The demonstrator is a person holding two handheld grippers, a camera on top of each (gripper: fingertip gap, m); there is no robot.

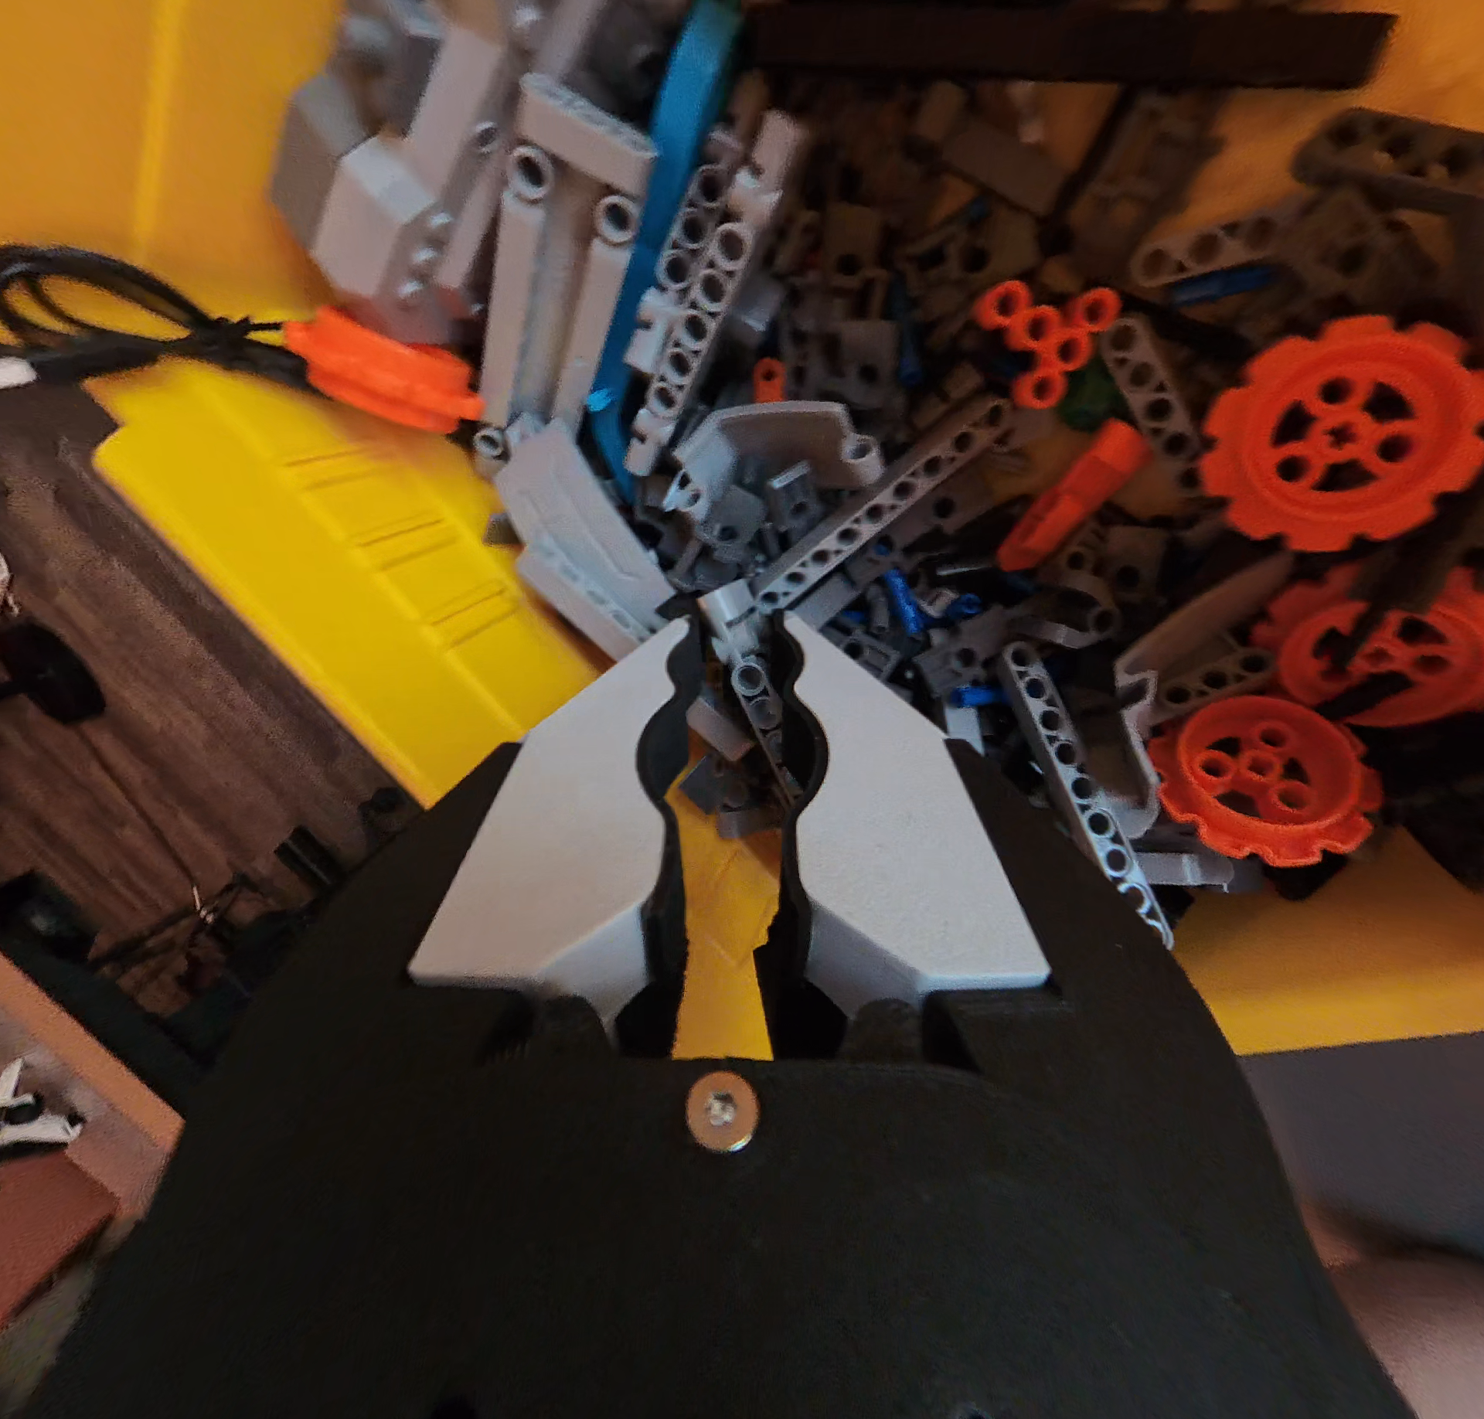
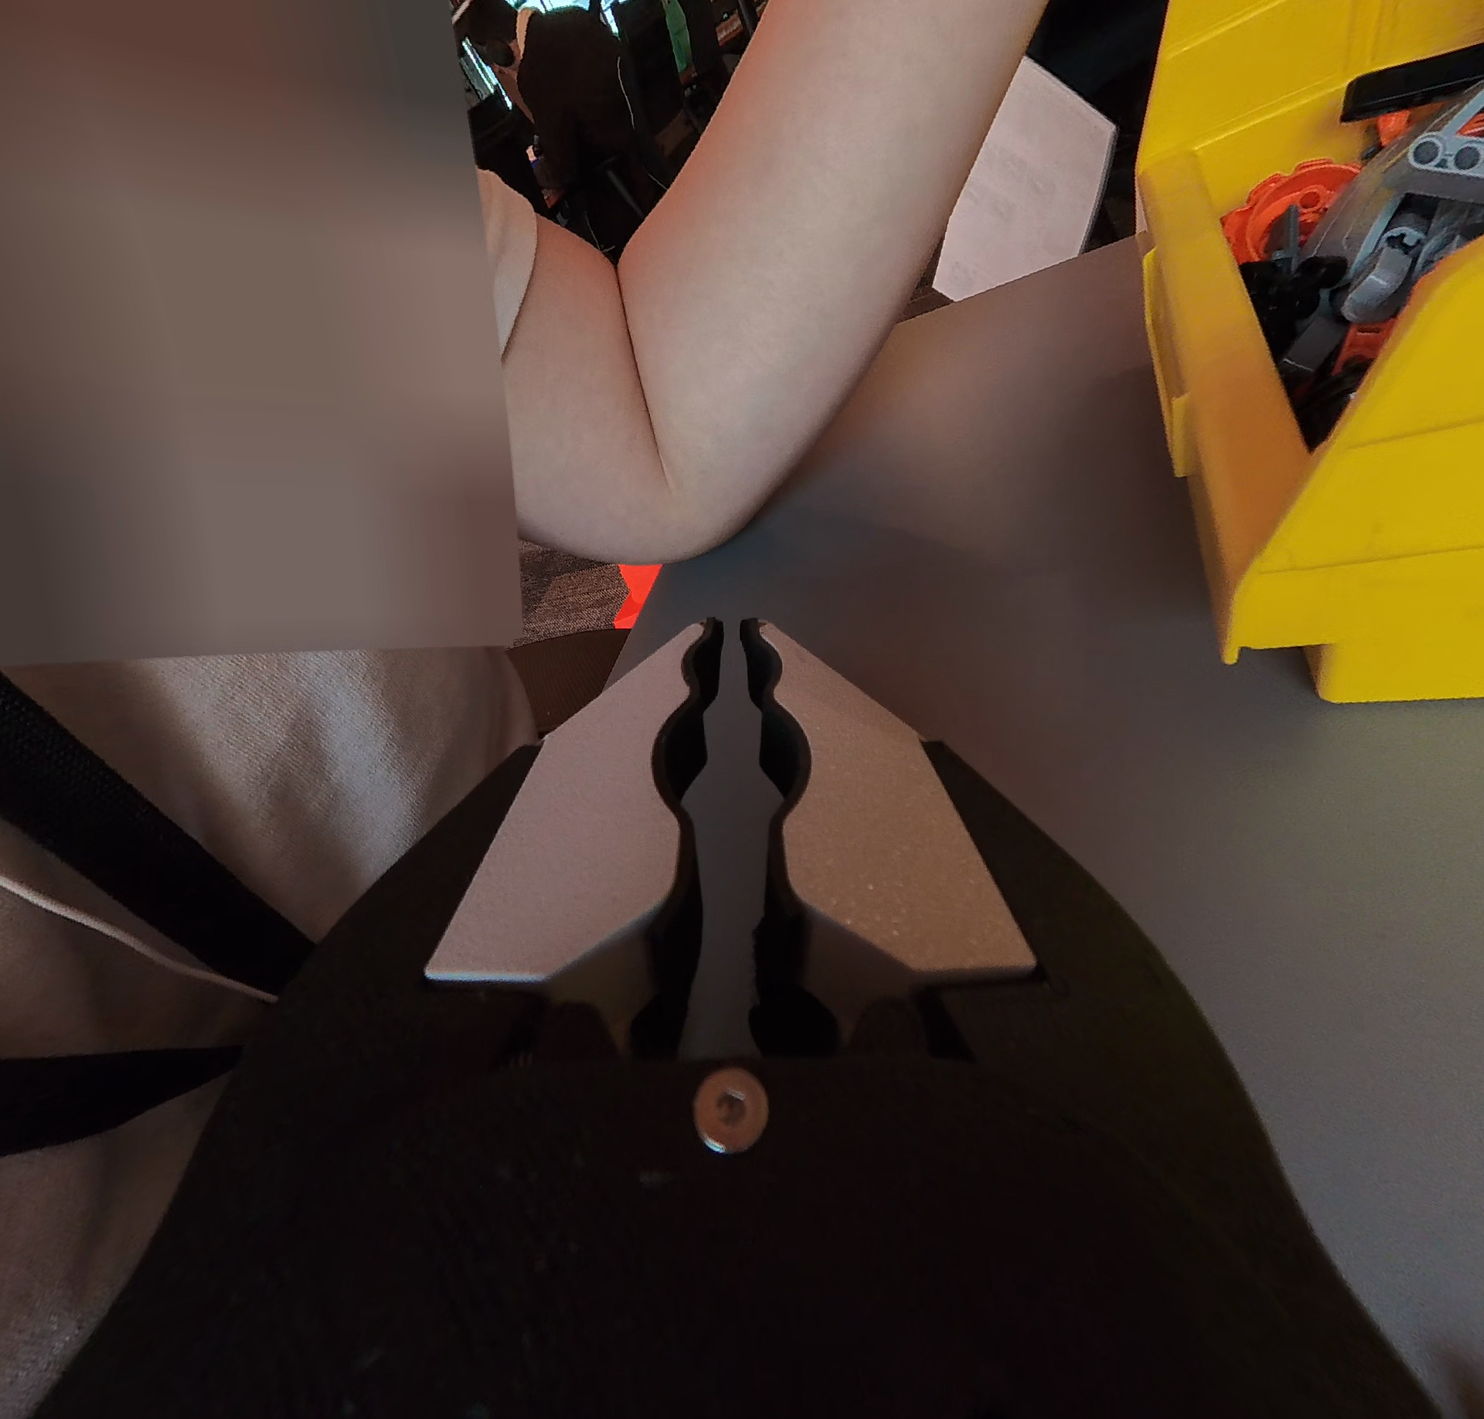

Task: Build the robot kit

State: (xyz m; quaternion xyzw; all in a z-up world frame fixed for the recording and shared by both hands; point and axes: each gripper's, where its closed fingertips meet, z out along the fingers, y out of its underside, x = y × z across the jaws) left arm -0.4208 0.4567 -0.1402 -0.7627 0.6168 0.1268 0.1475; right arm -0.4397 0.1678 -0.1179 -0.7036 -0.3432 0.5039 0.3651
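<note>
Left gripper [image 1: 732, 626] was pushed into a yellow bin [image 1: 321, 529], angled down so the tips reached the heap. Jaws were narrowed around a small grey piece [image 1: 727, 605] at the tips; a firm pinch could not be confirmed, the tip area being cluttered and slightly blurred. Left of the tips, black cords [image 1: 120, 312] were bundled at an orange clip [image 1: 385, 373] on the bin edge. Big pale grey blocks [image 1: 450, 200] were stacked against the bin wall, smooth, boxy, with round holes. A blue curved part [image 1: 682, 176] was wedged beside them. Grey beams [image 1: 883, 497], long and perforated, were lying crosswise over small dark bits. Orange wheels [image 1: 1349, 433], toothed and spoked, were piled at the right. All hard plastic, matte.

Right gripper [image 2: 732, 622] was held idle over a grey table [image 2: 1204, 818], nothing between the fingers, tips nearly closed with a thin gap left. A bent arm [image 2: 723, 336] was crossing ahead of it. The same bin [image 2: 1365, 537] was resting on the table at far right, well apart from this claw.
</note>
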